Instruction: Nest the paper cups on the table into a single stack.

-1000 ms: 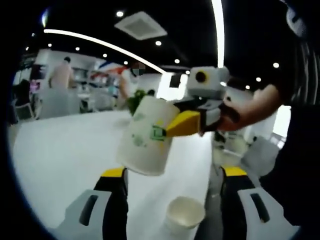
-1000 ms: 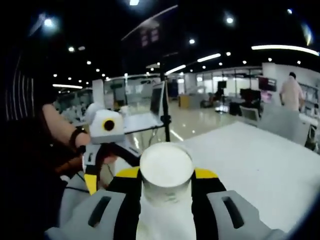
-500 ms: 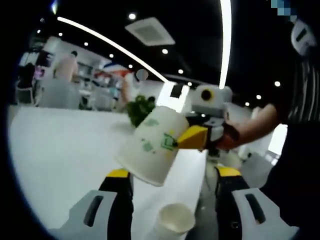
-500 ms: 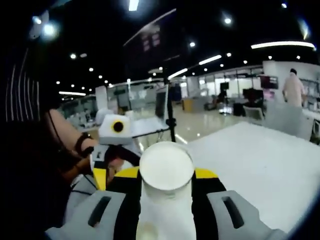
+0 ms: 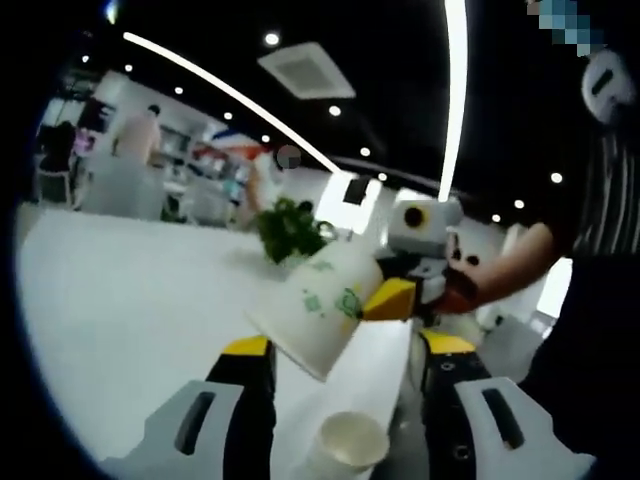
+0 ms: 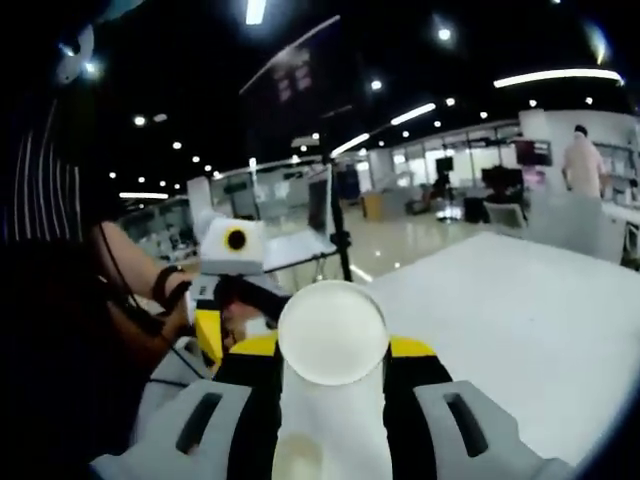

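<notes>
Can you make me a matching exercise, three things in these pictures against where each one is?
Things:
1. white paper cup with green print
2. plain white paper cup
3. green leafy plant

Places:
A. far end of the white table
B. standing on the table between the left gripper jaws
C. held tilted in the right gripper

Pairs: 1-C, 2-B, 3-A

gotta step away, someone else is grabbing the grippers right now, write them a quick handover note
Right gripper: shut on a printed paper cup, held tilted in the air above the white table.
Left gripper: open, holding nothing, jaws either side of a second paper cup standing upright, mouth up, at the table's edge.
Done: one cup lifted. Nothing nested yet.
Left: bring the held cup over the standing one, nest the two, then add any other cups that remain.
</notes>
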